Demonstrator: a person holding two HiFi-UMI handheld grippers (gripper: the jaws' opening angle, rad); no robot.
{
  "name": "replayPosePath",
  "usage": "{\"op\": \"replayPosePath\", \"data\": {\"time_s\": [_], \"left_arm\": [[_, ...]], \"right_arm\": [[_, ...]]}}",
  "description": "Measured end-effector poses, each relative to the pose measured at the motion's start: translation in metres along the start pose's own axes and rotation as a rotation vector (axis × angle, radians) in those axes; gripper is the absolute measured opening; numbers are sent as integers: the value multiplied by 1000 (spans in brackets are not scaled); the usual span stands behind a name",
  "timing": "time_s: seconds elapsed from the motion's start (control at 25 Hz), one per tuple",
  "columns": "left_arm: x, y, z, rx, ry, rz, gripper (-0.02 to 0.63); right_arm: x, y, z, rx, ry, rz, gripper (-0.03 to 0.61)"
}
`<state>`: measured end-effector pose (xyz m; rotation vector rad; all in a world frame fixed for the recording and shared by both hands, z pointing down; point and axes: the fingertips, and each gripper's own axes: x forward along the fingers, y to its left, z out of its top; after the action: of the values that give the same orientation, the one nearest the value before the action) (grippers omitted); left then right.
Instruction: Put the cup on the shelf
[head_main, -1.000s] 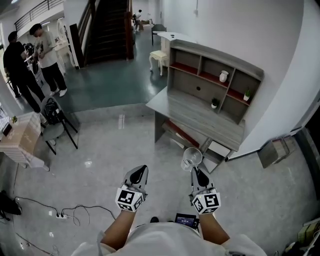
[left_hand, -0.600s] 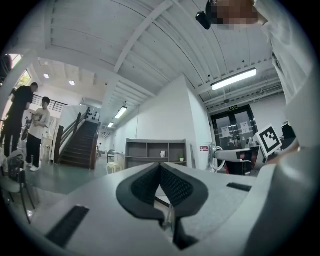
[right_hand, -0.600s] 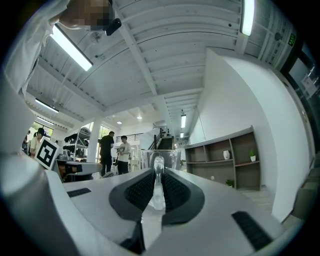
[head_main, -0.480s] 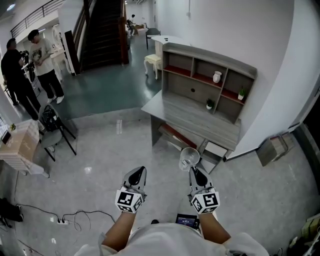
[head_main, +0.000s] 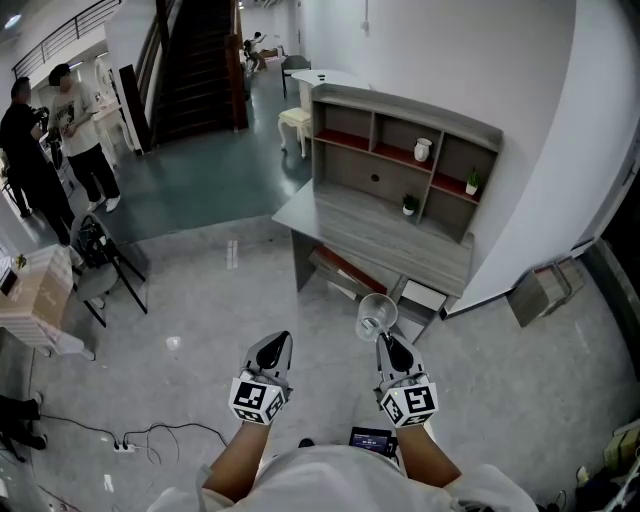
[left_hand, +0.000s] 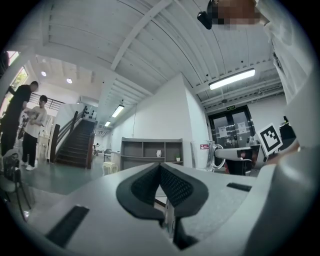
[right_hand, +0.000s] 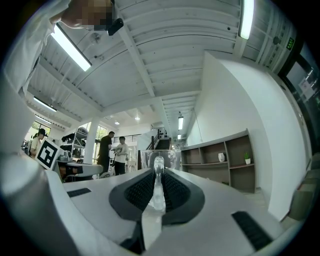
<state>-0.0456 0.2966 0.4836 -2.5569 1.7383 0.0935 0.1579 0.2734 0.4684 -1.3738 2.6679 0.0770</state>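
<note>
A clear glass cup (head_main: 377, 315) hangs in the air over the floor, short of the desk. My right gripper (head_main: 388, 345) is shut on it. In the right gripper view the cup (right_hand: 159, 159) stands just past the pads, its glass handle pinched between them. My left gripper (head_main: 272, 352) is level with the right one, shut and empty; its own view shows the pads (left_hand: 172, 186) pressed together. The grey shelf unit (head_main: 400, 170) with red-lined compartments stands on a grey desk (head_main: 390, 240) ahead, against the white wall.
On the shelf are a white vase (head_main: 422, 149) and two small potted plants (head_main: 472, 183). Two people (head_main: 70, 130) stand far left by a dark chair (head_main: 100, 250). Cables and a power strip (head_main: 125, 432) lie on the floor at left. A box (head_main: 540, 292) sits at right.
The desk and shelf have slid left in the head view as the person moved. Both grippers and the cup keep the same pose.
</note>
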Motion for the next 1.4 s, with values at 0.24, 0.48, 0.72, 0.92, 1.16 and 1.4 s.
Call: {"op": "replayPosePath", "data": {"time_s": [0.24,0.48,0.72,0.92,1.16,1.4], "left_arm": [[5,-12,5,9,-9,-8,6],[17,-26,6,13,-14,-9,6],[34,-47,3,17,-10,-18,6],[45,-61,3,23,-7,-19,6],[56,-68,-2,23,-3,-16,6],[76,-64,-6,22,-5,-19,6]], "right_arm": [[-8,-11,7,-4,-16,-4,51],[-14,-26,11,-18,-27,0,49],[-28,-48,15,-42,-37,-18,49],[-36,-56,16,-67,-36,-13,49],[-37,-68,9,-56,-29,-13,49],[-23,-83,6,-51,-24,-17,49]]}}
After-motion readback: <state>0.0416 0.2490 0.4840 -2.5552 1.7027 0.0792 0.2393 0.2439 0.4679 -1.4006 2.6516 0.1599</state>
